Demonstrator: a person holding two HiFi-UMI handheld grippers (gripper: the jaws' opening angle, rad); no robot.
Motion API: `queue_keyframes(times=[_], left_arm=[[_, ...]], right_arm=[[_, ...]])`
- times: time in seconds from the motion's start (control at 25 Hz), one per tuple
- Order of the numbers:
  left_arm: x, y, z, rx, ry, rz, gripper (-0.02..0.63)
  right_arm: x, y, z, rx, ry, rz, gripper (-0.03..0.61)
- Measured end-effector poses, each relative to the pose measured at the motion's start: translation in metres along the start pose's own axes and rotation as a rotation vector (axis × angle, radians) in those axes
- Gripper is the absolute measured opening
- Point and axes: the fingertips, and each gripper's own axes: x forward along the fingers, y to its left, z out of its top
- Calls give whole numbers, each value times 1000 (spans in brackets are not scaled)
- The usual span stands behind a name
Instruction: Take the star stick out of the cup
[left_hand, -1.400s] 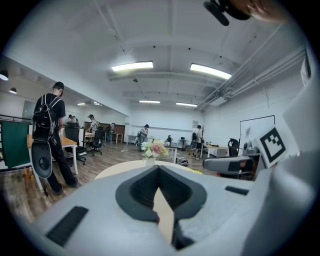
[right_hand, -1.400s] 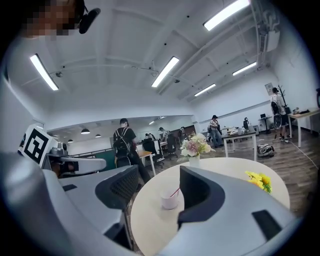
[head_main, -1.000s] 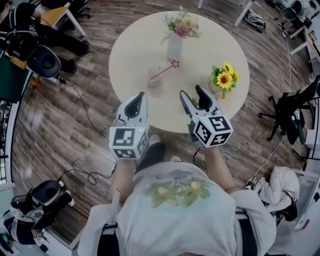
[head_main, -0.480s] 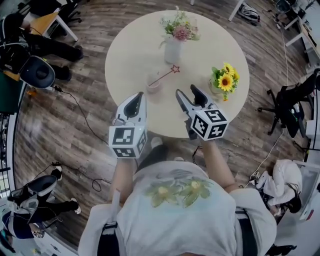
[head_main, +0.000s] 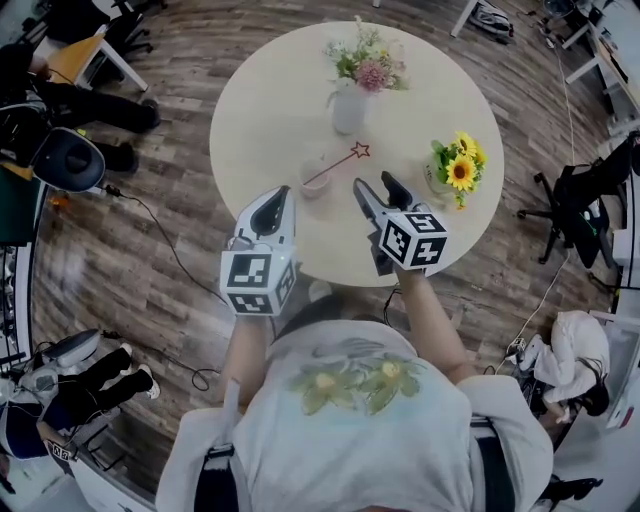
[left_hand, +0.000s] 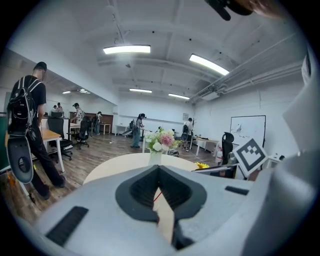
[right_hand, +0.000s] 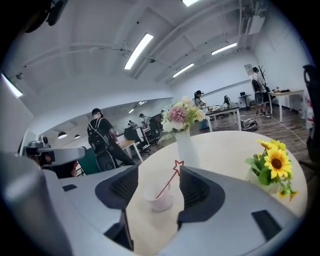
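Round table (head_main: 262, 95) stands on wood floor (head_main: 130, 270) with open room on its left and near sides. A cable (head_main: 160, 215) runs across the floor to the left, and a black chair (head_main: 585, 210) stands well off to the right. The cup (head_main: 313, 184) sits in the near half of the table, left of centre, with bare top all round it. The star stick (head_main: 336, 167) stands in the cup and leans away and to the right. Its star end is near the vase (head_main: 349, 108) but clear of it. The sunflowers (head_main: 455, 170) stand at the right rim, well apart from the cup. Both grippers hang over the table's near edge. The right gripper (head_main: 380, 190) has its jaws wide apart and grips nothing. Its own view lines the cup and stick up in the gap, beyond the tips and touching neither jaw. The left gripper (head_main: 273, 203) lies just left of the cup, pointing across the table. Its jaws are closed at the tips and hold nothing, leaving only a thin slit of table top and a red trace of the stick visible behind them. The head view alone gives the table rim and the floor clearance. The left gripper view alone shows a person (left_hand: 27, 115) with a backpack standing left of the table, and the right gripper's marker cube (left_hand: 250, 154) alongside. The right gripper view alone shows the cup interior facing the open jaws.
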Motion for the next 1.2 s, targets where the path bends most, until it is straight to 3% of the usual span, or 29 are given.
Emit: queue_keyframes(times=[0.44,0.76,1.2], left_arm=[[19,15,-9,6,44,-66,3],[22,14,-11,-10,63,-54,3],[27,15,-8,-31,99,-6,3]], right_arm=[[49,-27,-17,125,44,-74,252],[73,-45,-27,200,95,-99,252],[98,-58,-37,299,140,-32,252]])
